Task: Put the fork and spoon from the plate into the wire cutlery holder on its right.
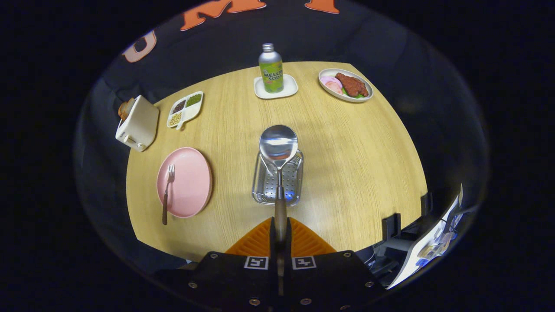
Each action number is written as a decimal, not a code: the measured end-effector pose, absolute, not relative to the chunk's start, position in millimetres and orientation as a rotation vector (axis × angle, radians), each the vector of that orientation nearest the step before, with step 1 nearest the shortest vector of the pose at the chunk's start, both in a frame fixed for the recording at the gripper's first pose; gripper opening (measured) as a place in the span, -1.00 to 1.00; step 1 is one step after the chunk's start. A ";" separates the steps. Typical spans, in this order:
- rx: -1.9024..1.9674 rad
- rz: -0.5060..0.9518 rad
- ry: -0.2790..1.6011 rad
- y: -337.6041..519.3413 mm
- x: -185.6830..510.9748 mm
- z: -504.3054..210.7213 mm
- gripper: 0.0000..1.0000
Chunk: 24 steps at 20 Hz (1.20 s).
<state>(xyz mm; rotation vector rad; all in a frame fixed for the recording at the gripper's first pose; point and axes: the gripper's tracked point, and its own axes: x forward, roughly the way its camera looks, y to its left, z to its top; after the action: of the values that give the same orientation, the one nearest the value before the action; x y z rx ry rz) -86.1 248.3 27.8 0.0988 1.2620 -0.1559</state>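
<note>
We've got the spoon (279, 147) clamped by its handle in the hand-held gripper (280, 234), bowl hovering over the wire cutlery holder (278, 180). We should lower gently, centred, before letting go. The fork (167, 190) waits on the pink plate (188, 182).

One spoon (278, 145), one fork (167, 190), one holder (278, 178), two plates (186, 182), one bottle (271, 69), one toaster (138, 123), one divided dish (185, 109).
</note>
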 end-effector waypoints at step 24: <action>0.141 -0.075 1.533 256.2 -57.4 3.8 -0.81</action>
<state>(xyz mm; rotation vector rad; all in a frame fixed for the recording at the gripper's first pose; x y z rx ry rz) -57.4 256.2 3.8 0.1409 1.5328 -0.0746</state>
